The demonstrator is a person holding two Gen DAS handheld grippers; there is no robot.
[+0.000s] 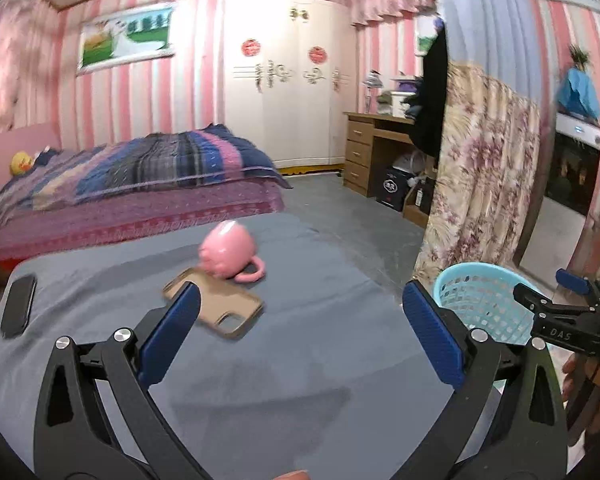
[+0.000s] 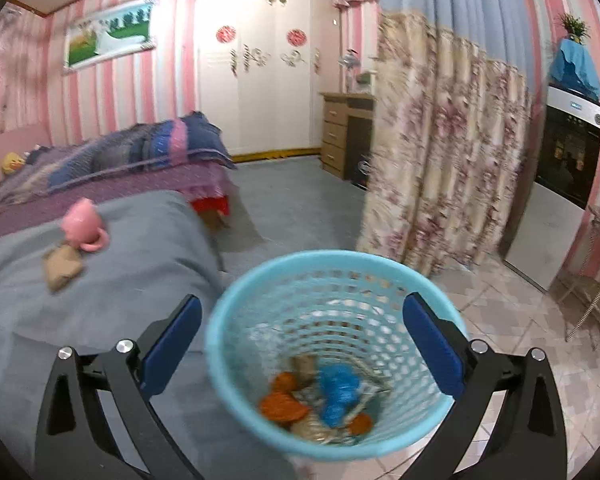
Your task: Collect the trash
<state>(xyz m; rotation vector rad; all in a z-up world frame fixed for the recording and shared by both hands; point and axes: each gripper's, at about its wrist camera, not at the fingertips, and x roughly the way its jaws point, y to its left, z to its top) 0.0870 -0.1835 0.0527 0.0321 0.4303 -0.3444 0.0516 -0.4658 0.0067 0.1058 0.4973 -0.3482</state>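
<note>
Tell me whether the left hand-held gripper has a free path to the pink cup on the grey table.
Probably yes. The left hand-held gripper is open and empty, and the pink cup lies ahead on its side; only the tan phone case lies flat in between, low enough to pass over.

Left wrist view faces grey table (image 1: 260,360); right wrist view looks down, close, into basket (image 2: 228,344); both share table, basket.

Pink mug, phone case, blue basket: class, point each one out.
pink mug (image 1: 226,252): left wrist view, its side.
phone case (image 1: 224,306): left wrist view, its flat back.
blue basket (image 2: 260,276): right wrist view, its rim.
</note>
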